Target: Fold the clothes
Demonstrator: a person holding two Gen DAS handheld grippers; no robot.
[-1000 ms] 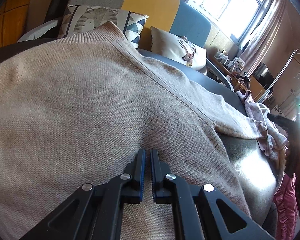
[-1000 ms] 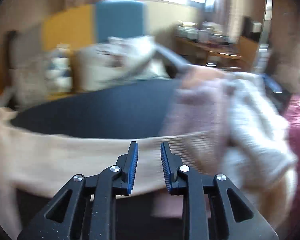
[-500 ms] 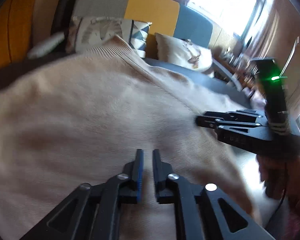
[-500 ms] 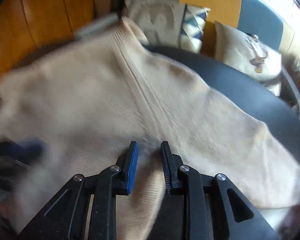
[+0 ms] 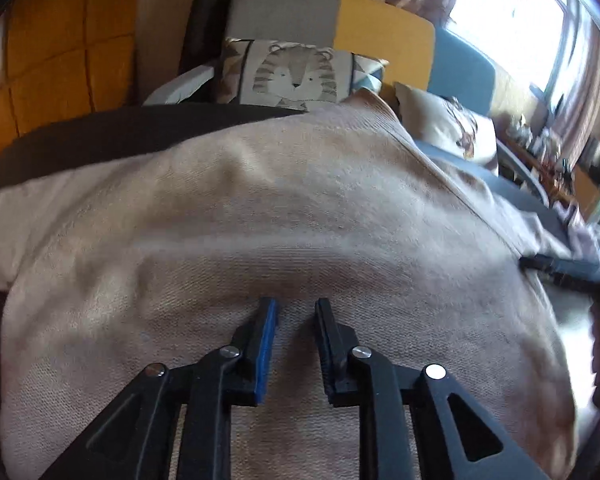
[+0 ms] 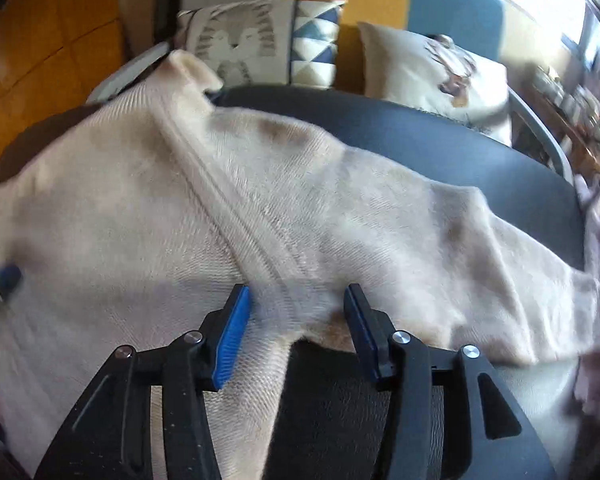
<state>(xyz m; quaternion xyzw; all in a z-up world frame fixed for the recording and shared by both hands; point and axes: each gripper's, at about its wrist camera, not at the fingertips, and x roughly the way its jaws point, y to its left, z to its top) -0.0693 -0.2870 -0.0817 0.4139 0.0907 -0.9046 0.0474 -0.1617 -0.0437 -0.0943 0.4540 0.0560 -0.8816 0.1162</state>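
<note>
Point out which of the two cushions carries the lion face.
The left cushion, bordered with blue triangles, just behind the sweater's collar; the plain cream cushion sits further right.

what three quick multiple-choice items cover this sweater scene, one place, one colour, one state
1. Where does the beige sweater lie?
A. spread on a dark seat cushion
B. on a hanger
C. in a basket

2. What colour are the right gripper pads?
A. red
B. blue
C. white

3. How do the left gripper jaws stand?
A. clamped on a sock
B. gripping a pillow
C. apart over the sweater

Answers: 1 A, it drapes flat across the cushion; 2 B, blue strips line the fingers; 3 C, the jaws are opening, a gap shows.
</note>
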